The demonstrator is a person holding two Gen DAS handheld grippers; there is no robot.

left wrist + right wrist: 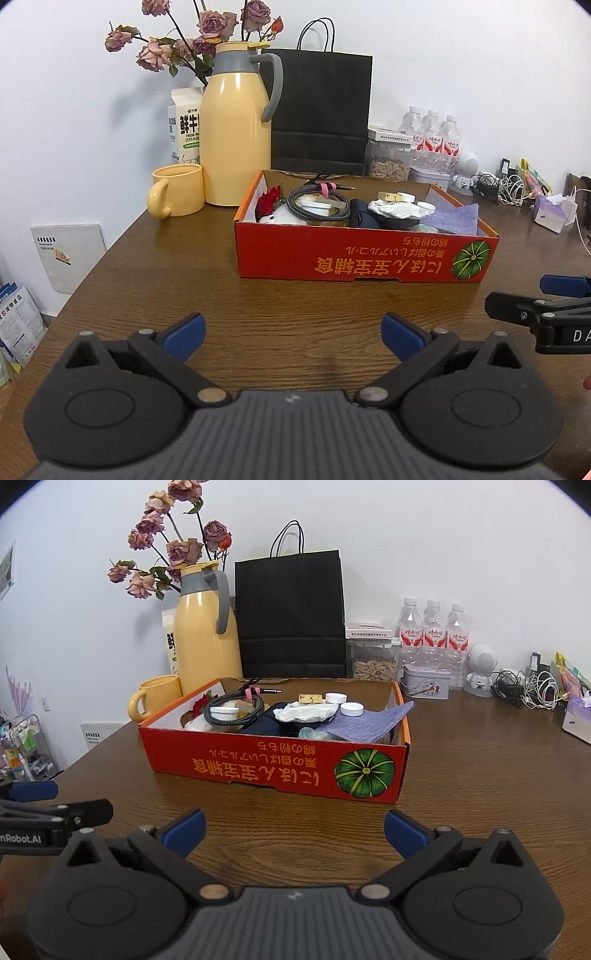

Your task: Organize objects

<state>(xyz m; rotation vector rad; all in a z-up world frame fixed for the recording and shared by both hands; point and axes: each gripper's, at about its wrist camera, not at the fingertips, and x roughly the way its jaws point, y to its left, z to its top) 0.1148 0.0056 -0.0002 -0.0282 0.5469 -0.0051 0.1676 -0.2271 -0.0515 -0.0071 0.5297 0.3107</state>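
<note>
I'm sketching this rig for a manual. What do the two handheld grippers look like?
Both match. The left gripper and right gripper each have a ribbed dark grey body, two round black hubs, black linkage arms with silver pivot pins, and blue fingers. White lettering runs along the side: "nRobot.AI" is readable in the right wrist view, "DA" in the left. No cables or sleeves show.

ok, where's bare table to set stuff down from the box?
Bare wood between the red box and both open tools (left tool, right tool), plus the strip left of the box, in front of the yellow mug. The back edge by the bottles and cables is crowded.
</note>
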